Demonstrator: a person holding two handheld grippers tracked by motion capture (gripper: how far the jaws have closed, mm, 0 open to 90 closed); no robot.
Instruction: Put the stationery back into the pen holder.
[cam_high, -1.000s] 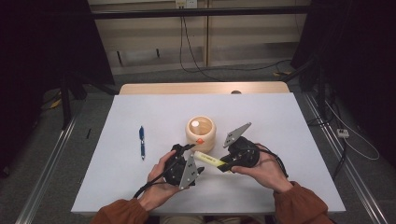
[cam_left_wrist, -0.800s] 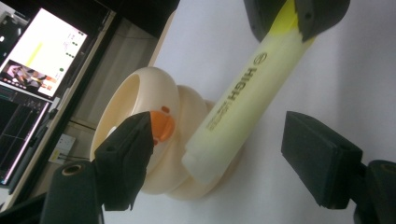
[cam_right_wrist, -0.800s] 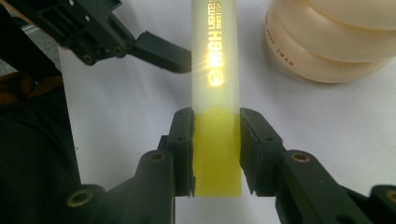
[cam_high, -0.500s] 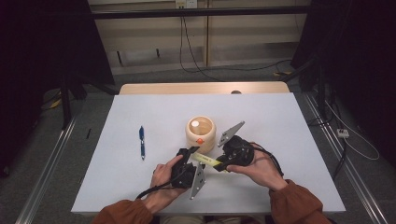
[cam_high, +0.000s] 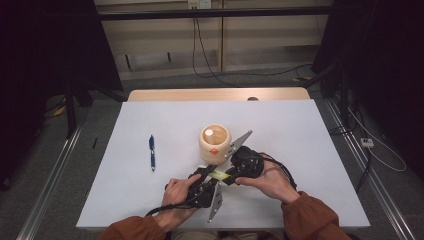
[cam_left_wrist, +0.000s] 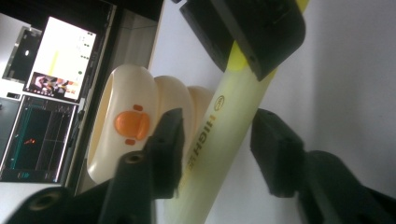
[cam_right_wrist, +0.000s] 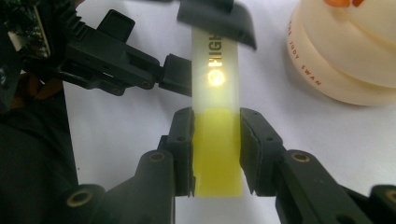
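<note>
A pale yellow highlighter (cam_high: 220, 175) hangs just above the white table (cam_high: 300, 140), in front of a cream duck-faced cup (cam_high: 215, 140). My right gripper (cam_high: 229, 176) is shut on its bright yellow end (cam_right_wrist: 217, 154), one pad pressing each side. My left gripper (cam_high: 210, 172) reaches in from the opposite side. Its jaws have just been closing, with the highlighter's barrel (cam_left_wrist: 219, 135) between them. One pad (cam_left_wrist: 170, 144) lies against the barrel. A thin gap shows at the other pad (cam_left_wrist: 275, 154). The right gripper's fingers (cam_left_wrist: 261, 28) clamp the barrel farther up.
A blue pen (cam_high: 152, 152) lies on the table to the left of the cup (cam_right_wrist: 345, 56). The cup stands close behind both grippers. A wooden strip (cam_high: 215, 94) borders the table's far edge, with cables on the floor beyond.
The left gripper has slid in toward the highlighter and sunk a little, and its jaws have narrowed around the barrel. The right gripper has kept still with its grip.
</note>
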